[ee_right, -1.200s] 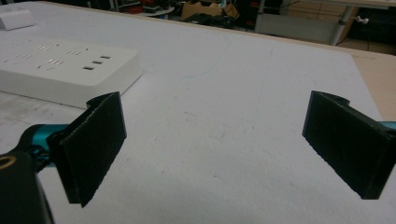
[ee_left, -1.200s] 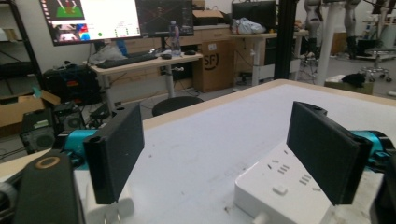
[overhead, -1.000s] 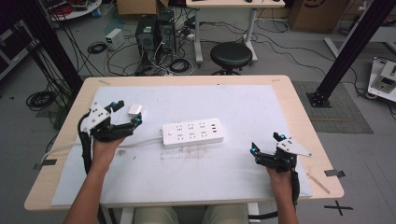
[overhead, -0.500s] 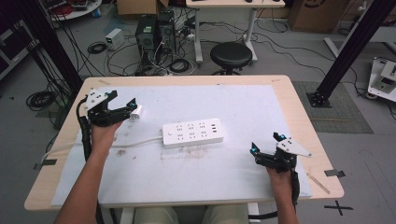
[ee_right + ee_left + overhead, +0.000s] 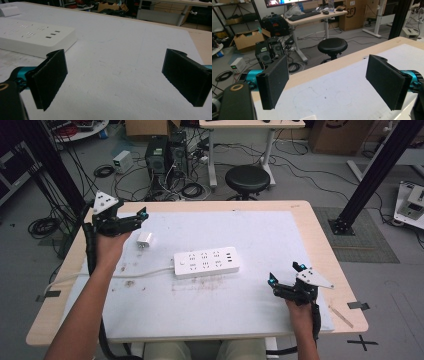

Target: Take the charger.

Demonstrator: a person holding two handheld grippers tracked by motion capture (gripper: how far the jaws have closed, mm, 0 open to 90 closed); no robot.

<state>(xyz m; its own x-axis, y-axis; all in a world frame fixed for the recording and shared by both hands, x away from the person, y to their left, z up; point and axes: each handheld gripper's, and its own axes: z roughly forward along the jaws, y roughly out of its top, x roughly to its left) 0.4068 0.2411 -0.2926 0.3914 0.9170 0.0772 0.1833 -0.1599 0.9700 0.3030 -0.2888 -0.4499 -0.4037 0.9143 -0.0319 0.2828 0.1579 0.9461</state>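
Facing stool [image 5: 332, 46], left tongs [image 5: 329, 82] agape

Tabletop [image 5: 260, 320]: carries a mat [image 5: 260, 235] over most of its surface.
Power strip [image 5: 206, 263]: at mat centre.
Plug adapter [image 5: 145, 240]: left of and behind the strip, apart from it.
Left tool [image 5: 141, 214]: above the far left corner, just behind the adapter.
Right tool [image 5: 284, 274]: near right, well apart from the strip.
Stool [image 5: 247, 179]: on the floor behind the tabletop.
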